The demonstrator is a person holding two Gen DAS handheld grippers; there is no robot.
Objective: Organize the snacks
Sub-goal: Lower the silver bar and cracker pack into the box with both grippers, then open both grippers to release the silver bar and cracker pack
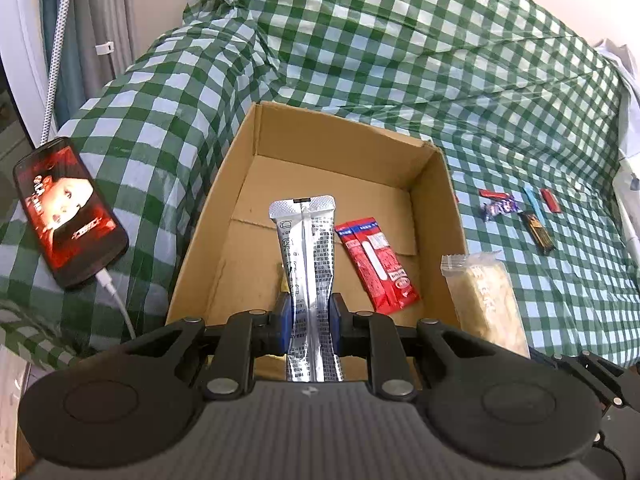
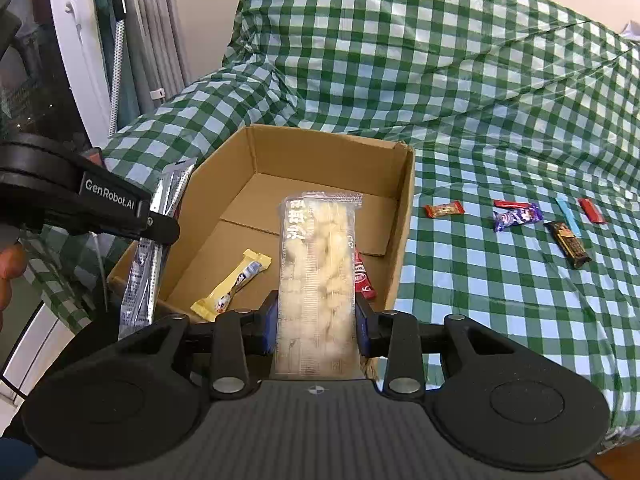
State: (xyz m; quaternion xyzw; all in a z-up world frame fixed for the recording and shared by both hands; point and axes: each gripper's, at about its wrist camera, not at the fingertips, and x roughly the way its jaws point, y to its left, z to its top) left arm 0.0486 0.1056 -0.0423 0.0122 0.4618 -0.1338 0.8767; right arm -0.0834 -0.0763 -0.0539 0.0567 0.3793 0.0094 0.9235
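Observation:
My left gripper (image 1: 310, 320) is shut on a silver snack packet (image 1: 306, 248), held upright over the near side of an open cardboard box (image 1: 344, 148). My right gripper (image 2: 316, 320) is shut on a clear packet of pale puffed snack (image 2: 318, 264), held over the box's (image 2: 320, 152) near right side. That packet also shows in the left wrist view (image 1: 486, 296). The silver packet (image 2: 156, 240) and left gripper show at the left of the right wrist view. A red packet (image 1: 376, 264) and a yellow packet (image 2: 232, 284) lie in the box.
Several small snacks lie on the green checked cloth (image 2: 500, 300) right of the box: an orange-red candy (image 2: 444, 210), a purple one (image 2: 516, 216), a dark bar (image 2: 570, 244), a blue stick (image 2: 567, 212), a red piece (image 2: 592, 210). A phone (image 1: 68, 212) on a cable lies left of the box.

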